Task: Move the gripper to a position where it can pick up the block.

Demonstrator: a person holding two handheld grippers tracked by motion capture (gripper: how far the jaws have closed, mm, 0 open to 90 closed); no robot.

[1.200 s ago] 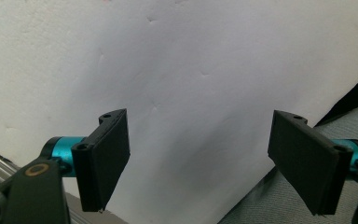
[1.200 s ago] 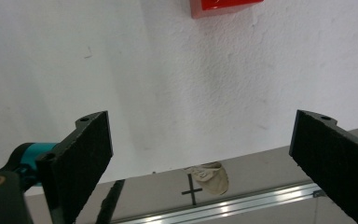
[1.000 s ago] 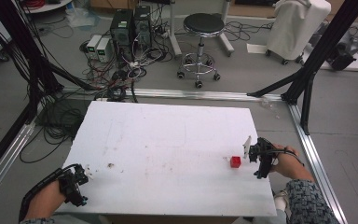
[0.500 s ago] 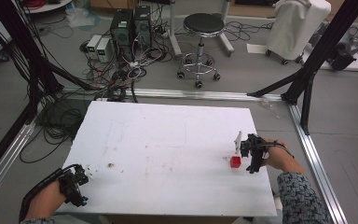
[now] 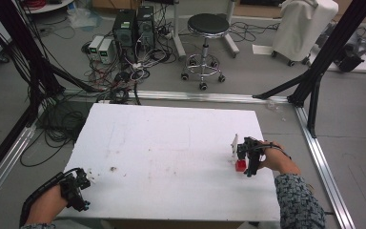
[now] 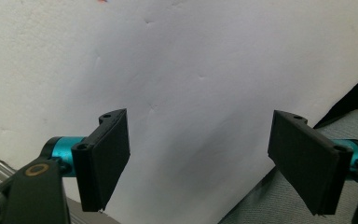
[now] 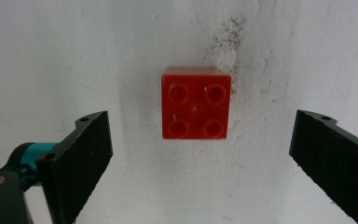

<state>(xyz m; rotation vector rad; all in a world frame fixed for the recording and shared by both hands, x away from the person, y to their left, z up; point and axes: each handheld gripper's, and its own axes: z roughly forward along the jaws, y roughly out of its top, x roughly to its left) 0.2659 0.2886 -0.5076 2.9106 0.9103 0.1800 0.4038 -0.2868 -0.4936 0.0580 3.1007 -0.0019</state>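
From the high view we saw a small red brick [image 5: 240, 165] lying on the white bench [image 5: 171, 157] near its right edge, with the right hand-held gripper [image 5: 246, 161] poised directly over it, and the left hand-held gripper [image 5: 78, 183] resting at the bench's near left corner. In the left gripper view we found its jaws wide apart over bare white surface. In the right gripper view we noted the brick [image 7: 195, 103] square, glossy, four round studs up, lying between wide-spread jaws, touching neither.
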